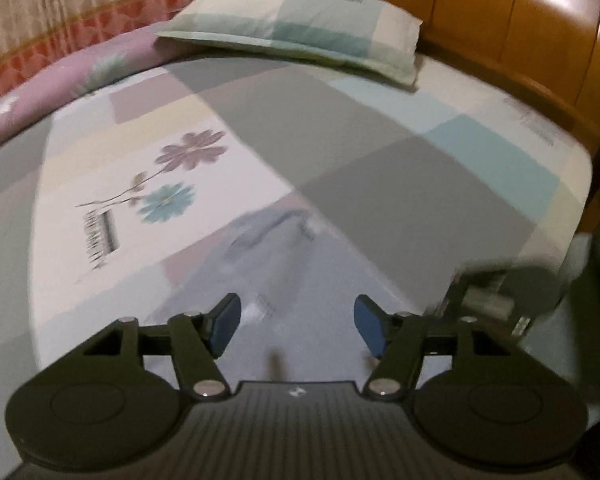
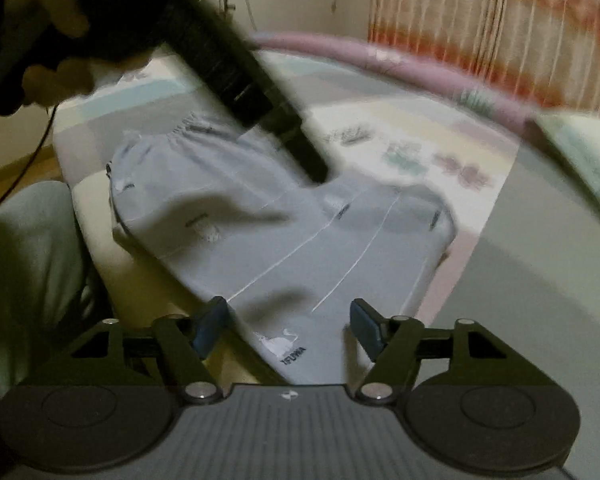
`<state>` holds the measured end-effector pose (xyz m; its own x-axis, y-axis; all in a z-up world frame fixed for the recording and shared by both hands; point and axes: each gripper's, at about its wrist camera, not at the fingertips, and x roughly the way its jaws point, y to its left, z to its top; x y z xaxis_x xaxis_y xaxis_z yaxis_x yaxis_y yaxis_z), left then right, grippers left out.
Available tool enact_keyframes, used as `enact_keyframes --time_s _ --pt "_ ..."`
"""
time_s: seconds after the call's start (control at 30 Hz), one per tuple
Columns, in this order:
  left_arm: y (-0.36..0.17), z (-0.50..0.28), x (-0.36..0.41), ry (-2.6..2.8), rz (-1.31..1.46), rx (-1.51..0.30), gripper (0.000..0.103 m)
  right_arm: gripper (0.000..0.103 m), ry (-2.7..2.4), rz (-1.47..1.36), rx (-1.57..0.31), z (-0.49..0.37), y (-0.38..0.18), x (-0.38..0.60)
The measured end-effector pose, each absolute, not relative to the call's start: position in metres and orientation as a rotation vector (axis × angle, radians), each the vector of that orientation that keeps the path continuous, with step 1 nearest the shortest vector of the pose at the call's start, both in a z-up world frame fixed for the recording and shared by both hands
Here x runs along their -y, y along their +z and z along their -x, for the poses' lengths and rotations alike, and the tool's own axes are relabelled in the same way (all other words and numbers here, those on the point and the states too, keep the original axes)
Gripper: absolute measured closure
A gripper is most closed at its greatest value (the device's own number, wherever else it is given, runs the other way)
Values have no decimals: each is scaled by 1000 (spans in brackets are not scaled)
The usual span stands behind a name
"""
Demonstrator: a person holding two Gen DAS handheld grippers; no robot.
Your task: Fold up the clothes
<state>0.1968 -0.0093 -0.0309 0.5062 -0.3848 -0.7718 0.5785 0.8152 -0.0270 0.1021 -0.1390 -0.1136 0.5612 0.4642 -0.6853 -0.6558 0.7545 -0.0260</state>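
Item: one pale grey-blue pair of cotton trousers (image 2: 236, 216) with thin white lines and small printed motifs, lying spread flat on a bed sheet (image 1: 380, 168) patterned in grey, cream, pale blue and lilac blocks with purple and teal flowers. In the right wrist view the elasticated waistband lies at the far left and the legs run toward the camera, one leg end with a small white animal print lying between the fingers of the right gripper (image 2: 290, 330). That gripper's blue-padded jaws stand apart, released, with the cloth beneath them and not pinched. Left gripper (image 1: 296, 326): black frame, blue pads, jaws likewise spread and holding nothing; grey-blue cloth lies flat below and ahead of it. In the right wrist view the same left tool shows as a dark blurred bar slanting down from the upper left, its tip over the middle of the trousers, carried by a person's hand (image 2: 48, 12); whether the tip touches the cloth cannot be told. Also present: a checked pillow (image 1: 300, 28) in pale green, cream and teal at the bed's head, lying against an orange-brown wooden headboard (image 1: 520, 28); a lilac floral quilt (image 1: 60, 84) rolled along the far edge; a beige and red patterned curtain (image 2: 500, 28) behind it.
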Motion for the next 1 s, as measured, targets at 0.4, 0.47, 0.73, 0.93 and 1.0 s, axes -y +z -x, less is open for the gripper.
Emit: enact_keyframes --time_s 0.4,0.47,0.73,0.93,1.0 --pt "-94 -255 23 -636 -100 -939 39 27 648 -200 -804 -138 -94 235" --pt "-86 -241 11 -635 -113 -901 39 31 629 -328 -814 -164 -93 257" --pt "-104 -218 -17 -675 -83 -949 37 61 666 -493 -938 -258 -130 245" --pt "-109 -218 -27 -711 -19 -920 30 91 691 -494 -857 -273 -136 233" --pt "-110 -218 -29 -715 -22 -913 29 91 648 -494 -818 -268 -131 240"
